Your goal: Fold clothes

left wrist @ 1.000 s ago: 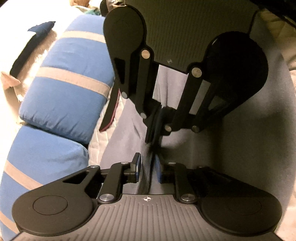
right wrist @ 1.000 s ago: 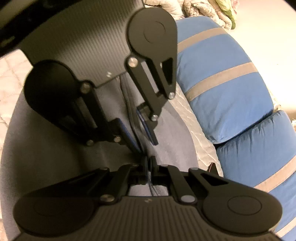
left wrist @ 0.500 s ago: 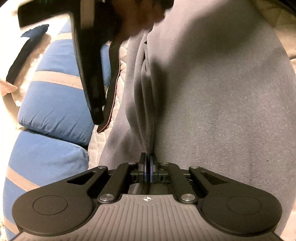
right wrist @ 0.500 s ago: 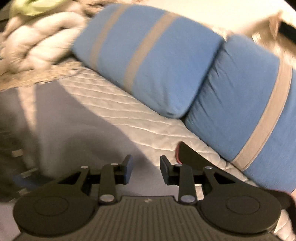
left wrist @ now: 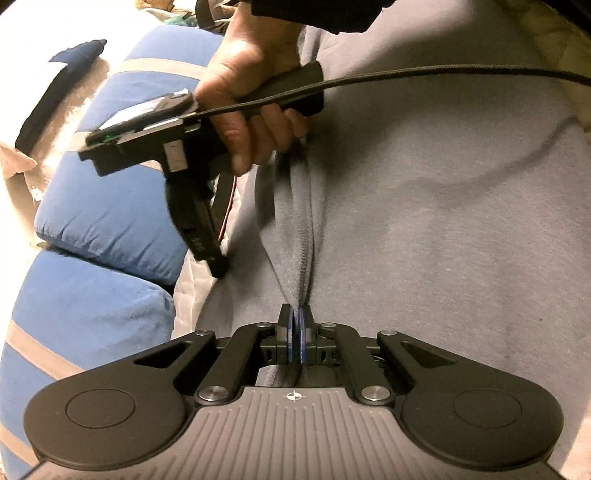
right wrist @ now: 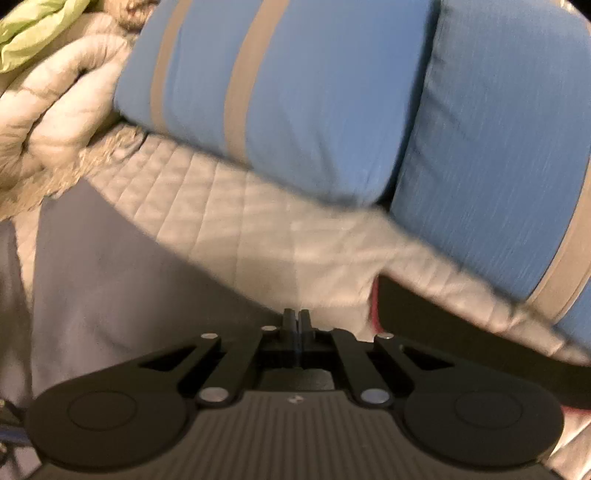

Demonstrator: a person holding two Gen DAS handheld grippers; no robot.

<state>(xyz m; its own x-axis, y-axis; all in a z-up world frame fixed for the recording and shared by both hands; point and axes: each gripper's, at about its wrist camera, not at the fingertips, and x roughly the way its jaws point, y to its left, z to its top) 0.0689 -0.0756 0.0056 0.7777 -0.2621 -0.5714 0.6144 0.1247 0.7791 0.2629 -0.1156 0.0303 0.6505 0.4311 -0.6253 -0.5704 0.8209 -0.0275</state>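
1. While the left gripper [left wrist: 295, 334] is keeping its jaws clenched on a pinched ridge of the grey garment [left wrist: 443, 240] spread over the quilted bed cover [right wrist: 258, 229], the other hand is swinging away.
2. Having let go of that ridge, the right gripper [right wrist: 295, 325] is closing empty beside the blue pillows [right wrist: 295, 92], likely hunting a fresh edge.

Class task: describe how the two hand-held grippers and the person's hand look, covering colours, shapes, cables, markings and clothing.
Each hand-held gripper, left and right, is matte black with round discs, silver rivets, a ribbed grey plate bearing a small crosshair mark, and blue pads. A braided black cable leaves the right one's handle. The hand wears a dark sleeve.
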